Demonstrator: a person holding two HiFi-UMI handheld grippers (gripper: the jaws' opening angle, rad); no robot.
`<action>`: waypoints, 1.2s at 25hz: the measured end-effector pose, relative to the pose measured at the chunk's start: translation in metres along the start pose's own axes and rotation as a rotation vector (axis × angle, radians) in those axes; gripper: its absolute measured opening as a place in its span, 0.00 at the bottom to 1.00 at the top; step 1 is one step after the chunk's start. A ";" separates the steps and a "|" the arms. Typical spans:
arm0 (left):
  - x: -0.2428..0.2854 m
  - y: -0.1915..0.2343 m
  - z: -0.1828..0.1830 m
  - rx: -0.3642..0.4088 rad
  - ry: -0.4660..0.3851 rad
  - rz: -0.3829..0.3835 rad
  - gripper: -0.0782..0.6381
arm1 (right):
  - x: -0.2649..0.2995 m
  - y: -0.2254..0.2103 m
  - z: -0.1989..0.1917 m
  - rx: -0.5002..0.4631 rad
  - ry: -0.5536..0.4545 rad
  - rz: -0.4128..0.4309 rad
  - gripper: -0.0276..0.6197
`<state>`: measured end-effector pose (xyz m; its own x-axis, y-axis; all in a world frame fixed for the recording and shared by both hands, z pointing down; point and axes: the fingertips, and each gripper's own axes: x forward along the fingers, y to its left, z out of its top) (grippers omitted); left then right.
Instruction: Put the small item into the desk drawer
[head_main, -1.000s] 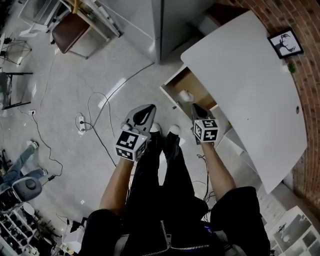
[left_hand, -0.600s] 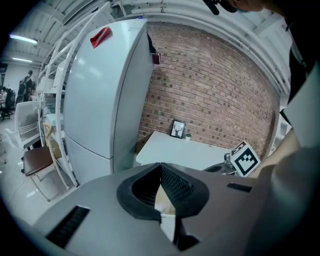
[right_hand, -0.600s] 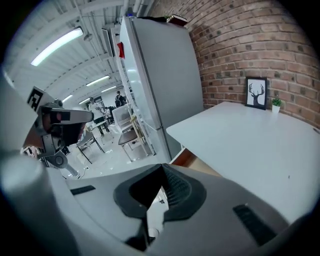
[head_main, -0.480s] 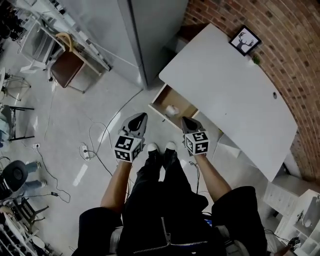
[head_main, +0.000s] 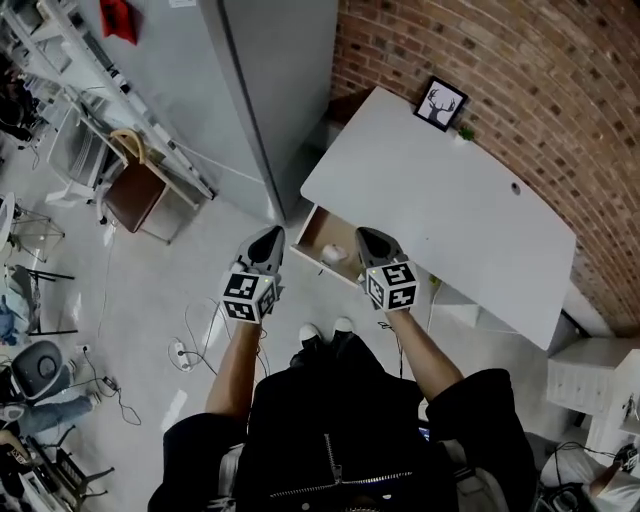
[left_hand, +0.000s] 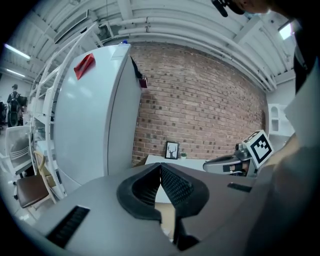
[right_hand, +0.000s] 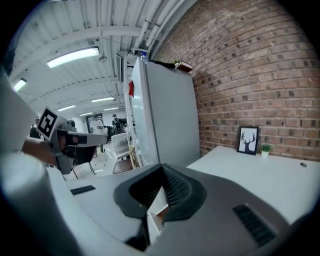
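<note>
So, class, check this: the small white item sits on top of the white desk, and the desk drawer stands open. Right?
Wrong place: the small white item lies inside the open desk drawer, not on top of the white desk. The head view shows it. The drawer is open.

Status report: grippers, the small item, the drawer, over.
Left gripper shut, empty. Right gripper shut, empty. Small item lying inside open drawer. Nothing blocking drawer.

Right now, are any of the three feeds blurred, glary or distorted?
Head view: sharp, fisheye bows the desk; the small item in the drawer is a pale blob. Left gripper view: black vignette corners, curved brick wall. Right gripper view: ceiling light blown out.
</note>
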<state>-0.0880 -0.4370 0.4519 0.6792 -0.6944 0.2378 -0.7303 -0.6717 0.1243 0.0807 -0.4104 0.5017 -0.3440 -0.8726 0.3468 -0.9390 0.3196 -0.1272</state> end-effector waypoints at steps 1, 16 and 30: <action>-0.002 0.000 0.005 0.005 -0.010 -0.003 0.14 | -0.005 0.001 0.010 -0.008 -0.024 -0.007 0.05; -0.017 0.007 0.068 0.108 -0.123 -0.048 0.14 | -0.049 0.016 0.090 -0.054 -0.212 -0.057 0.05; -0.022 0.008 0.060 0.099 -0.108 -0.046 0.14 | -0.046 0.016 0.082 -0.046 -0.200 -0.057 0.05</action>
<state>-0.1042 -0.4429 0.3900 0.7195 -0.6825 0.1283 -0.6911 -0.7218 0.0363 0.0813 -0.3954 0.4077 -0.2877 -0.9441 0.1607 -0.9575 0.2801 -0.0688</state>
